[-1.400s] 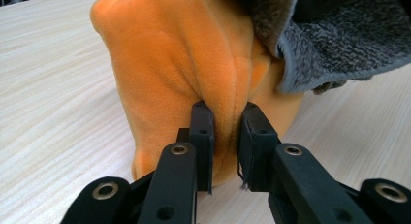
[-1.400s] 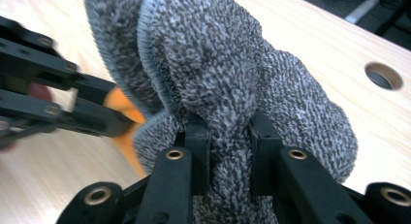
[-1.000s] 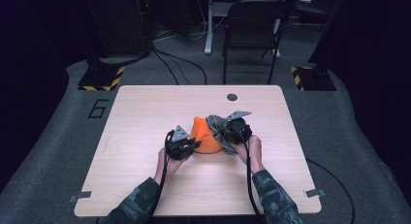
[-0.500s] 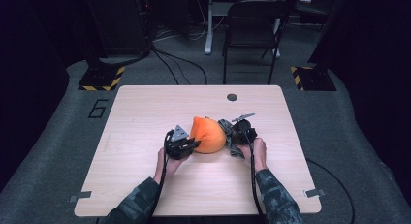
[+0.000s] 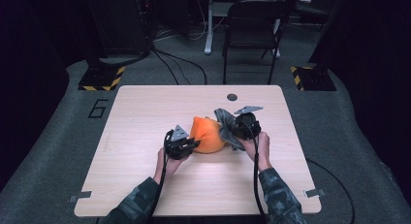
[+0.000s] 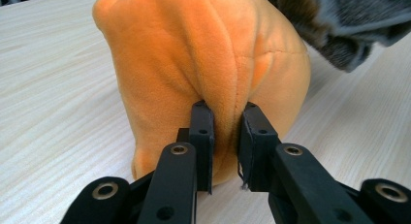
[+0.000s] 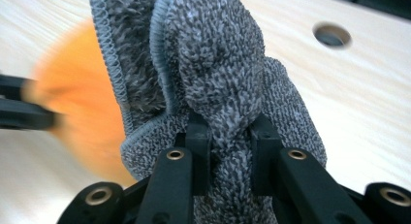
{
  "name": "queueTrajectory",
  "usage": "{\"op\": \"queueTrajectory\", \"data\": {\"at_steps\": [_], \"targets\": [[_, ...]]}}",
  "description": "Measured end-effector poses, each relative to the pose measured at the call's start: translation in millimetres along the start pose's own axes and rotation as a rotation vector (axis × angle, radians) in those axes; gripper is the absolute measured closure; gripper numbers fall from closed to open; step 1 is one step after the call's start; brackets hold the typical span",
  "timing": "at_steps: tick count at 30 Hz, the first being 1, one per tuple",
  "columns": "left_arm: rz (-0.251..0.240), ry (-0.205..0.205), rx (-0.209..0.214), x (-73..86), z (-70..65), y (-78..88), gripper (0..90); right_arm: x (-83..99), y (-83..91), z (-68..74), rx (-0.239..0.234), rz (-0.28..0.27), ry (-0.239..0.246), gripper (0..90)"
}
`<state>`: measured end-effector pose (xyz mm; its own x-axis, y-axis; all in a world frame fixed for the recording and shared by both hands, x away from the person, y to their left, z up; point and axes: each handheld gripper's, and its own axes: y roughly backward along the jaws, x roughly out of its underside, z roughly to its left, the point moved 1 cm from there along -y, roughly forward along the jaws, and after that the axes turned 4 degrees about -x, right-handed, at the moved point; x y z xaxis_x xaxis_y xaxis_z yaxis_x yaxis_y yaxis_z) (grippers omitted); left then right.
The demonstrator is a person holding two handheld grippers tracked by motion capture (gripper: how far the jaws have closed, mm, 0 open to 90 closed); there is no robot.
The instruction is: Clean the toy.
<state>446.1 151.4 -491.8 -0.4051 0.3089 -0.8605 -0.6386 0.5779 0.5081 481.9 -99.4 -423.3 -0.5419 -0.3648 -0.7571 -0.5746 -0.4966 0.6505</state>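
An orange plush toy (image 5: 207, 135) sits at the middle of the wooden table (image 5: 145, 107). My left gripper (image 5: 190, 145) is shut on a fold of the orange plush (image 6: 203, 64), its pads (image 6: 202, 132) pinching the fabric at the toy's left side. To the toy's right, my right gripper (image 5: 231, 129) is shut on a grey terry cloth (image 5: 226, 127). The grey cloth (image 7: 213, 78) is bunched between the jaws and hangs beside the plush (image 7: 72, 103). A corner of the cloth (image 6: 349, 25) lies past the toy in the left gripper view.
A round cable hole (image 5: 232, 97) is in the table near its far edge. A dark folding chair (image 5: 252, 35) stands behind the table. Yellow-black striped floor plates (image 5: 102, 78) lie at both far corners. Bare tabletop lies left and right of the hands.
My right gripper has moved right and lifted with the grey cloth, pulling it off the orange plush. The left gripper and the plush have stayed in place.
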Motion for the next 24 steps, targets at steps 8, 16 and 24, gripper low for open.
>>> {"op": "queueTrajectory", "data": {"at_steps": [8, 16, 24], "targets": [[-0.002, -0.003, -0.002, 0.6, 0.4, -0.3, 76.6, -0.9, -14.5, 26.3, -0.066, 0.038, 0.058, 75.2], [0.015, -0.068, -0.052, -2.0, -3.1, 0.8, 58.6, 5.2, -25.2, 27.9, -0.041, 0.035, 0.050, 75.5], [0.031, -0.144, -0.120, -2.1, -11.8, 1.1, 45.6, 6.2, -25.6, 22.6, -0.053, 0.029, 0.052, 75.5]]}}
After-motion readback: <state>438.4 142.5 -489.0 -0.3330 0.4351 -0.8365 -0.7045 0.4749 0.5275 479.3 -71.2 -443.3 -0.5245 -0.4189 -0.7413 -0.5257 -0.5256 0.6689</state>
